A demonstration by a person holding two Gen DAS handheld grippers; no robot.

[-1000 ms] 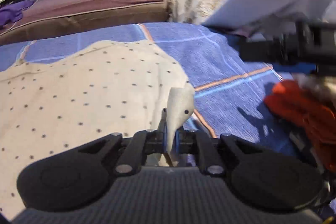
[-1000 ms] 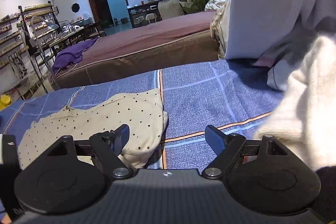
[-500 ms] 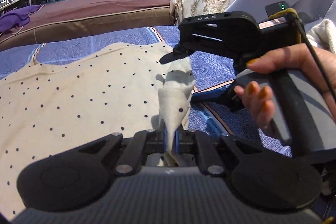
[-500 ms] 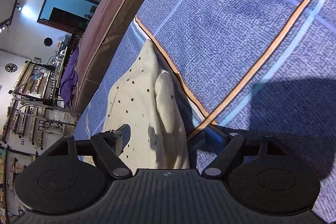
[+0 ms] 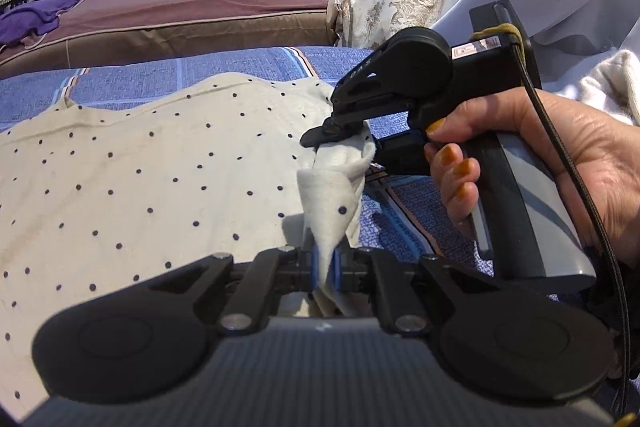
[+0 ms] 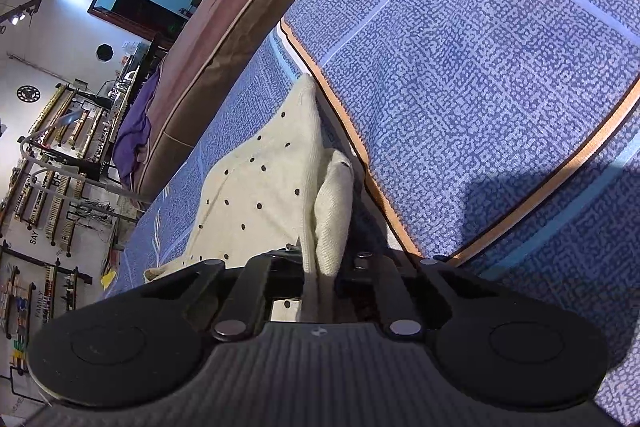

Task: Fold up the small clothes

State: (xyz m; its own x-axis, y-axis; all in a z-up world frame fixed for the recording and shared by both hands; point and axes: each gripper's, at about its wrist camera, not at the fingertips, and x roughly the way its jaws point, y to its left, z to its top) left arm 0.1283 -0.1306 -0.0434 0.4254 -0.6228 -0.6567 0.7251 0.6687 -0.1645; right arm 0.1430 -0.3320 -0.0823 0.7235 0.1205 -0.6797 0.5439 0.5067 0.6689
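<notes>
1. Left wrist view: the left gripper (image 5: 325,273) is pinched on the hem of the cream dotted garment (image 5: 152,171).
2. At one o'clock, the right gripper (image 5: 340,141) is closing its jaws on the same raised edge.
3. Soft, light and limp, I judge; hem corners look the best hold.
4. The garment lies flat on the blue checked bedspread (image 5: 240,71), spreading toward ten o'clock.

A: The shirt (image 5: 168,163) looked like soft matt knit cloth, cream with dark dots, a little grubby.

B: And the blanket (image 6: 480,75) under it was a coarse, grainy weave, blue and matt.

A: The left gripper (image 5: 326,269) was matt black plastic with dull metal rivets and a ribbed grey body.

B: The right gripper (image 5: 344,137) had the same matt plastic.
</notes>
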